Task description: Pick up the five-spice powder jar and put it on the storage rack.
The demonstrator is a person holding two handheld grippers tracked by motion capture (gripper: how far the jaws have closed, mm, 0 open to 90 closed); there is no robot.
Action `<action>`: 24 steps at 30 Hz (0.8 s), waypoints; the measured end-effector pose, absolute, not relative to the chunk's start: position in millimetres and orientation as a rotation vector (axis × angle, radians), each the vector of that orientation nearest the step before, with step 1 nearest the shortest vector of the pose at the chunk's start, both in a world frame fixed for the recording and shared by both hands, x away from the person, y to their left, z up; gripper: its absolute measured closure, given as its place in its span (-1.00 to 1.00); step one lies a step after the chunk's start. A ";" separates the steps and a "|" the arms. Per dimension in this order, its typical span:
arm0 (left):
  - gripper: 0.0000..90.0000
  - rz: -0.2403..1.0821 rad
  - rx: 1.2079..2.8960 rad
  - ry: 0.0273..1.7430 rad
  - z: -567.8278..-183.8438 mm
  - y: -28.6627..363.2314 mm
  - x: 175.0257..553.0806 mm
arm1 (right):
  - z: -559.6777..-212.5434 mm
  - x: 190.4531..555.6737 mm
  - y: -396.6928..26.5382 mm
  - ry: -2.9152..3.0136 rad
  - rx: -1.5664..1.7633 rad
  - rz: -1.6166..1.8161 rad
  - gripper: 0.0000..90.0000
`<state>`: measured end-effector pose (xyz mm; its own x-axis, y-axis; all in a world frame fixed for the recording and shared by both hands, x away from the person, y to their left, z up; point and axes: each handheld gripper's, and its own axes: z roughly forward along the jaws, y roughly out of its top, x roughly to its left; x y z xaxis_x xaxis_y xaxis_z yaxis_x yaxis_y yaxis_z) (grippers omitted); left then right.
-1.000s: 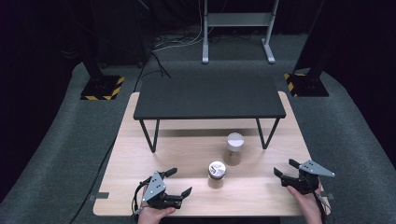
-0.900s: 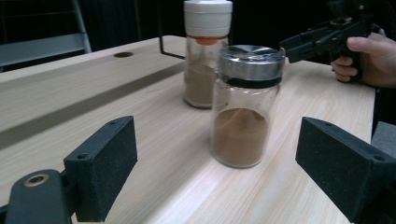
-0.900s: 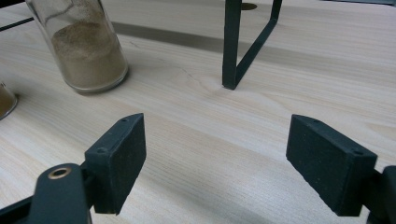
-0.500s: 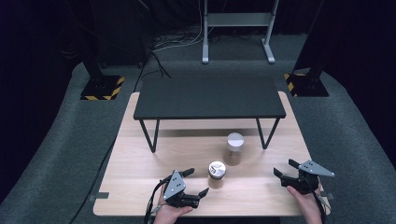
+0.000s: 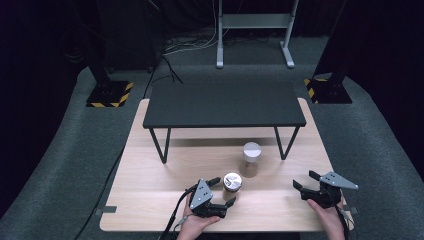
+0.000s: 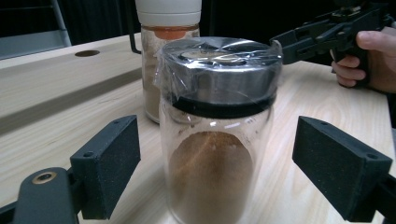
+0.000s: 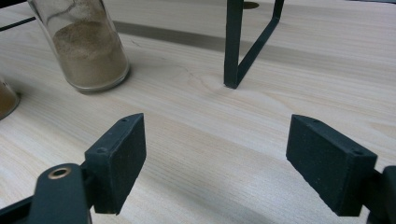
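Item: steel-lidded jar (image 6: 217, 135), lower centre of frame, on counter (image 5: 150, 200). Glass, rigid, slippery, breakable; film-wrapped lid. My left claw (image 5: 220, 192) straddles it, jaws closing, pads not touching. I'd grip mid-body. Right claw (image 5: 303, 182) open, empty.

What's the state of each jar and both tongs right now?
Steel-lid jar: upright, capped, film-wrapped lid, between the left tongs' pads, not gripped.
White-cap jar: upright, capped, untouched.
Left tongs: open, jaws just been closing around the jar.
Right tongs: open, empty.

Silver-lid jar (image 6: 217, 135) btwn jaws, not touching; jaws just closing
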<state>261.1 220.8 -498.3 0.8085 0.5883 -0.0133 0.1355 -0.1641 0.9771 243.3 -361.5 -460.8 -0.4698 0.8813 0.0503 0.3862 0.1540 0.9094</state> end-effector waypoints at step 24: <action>-0.31 0.429 1.734 0.586 -492.3 201.0 271.8 | -460.5 243.1 -362.1 1.934 1.201 1.291 -0.59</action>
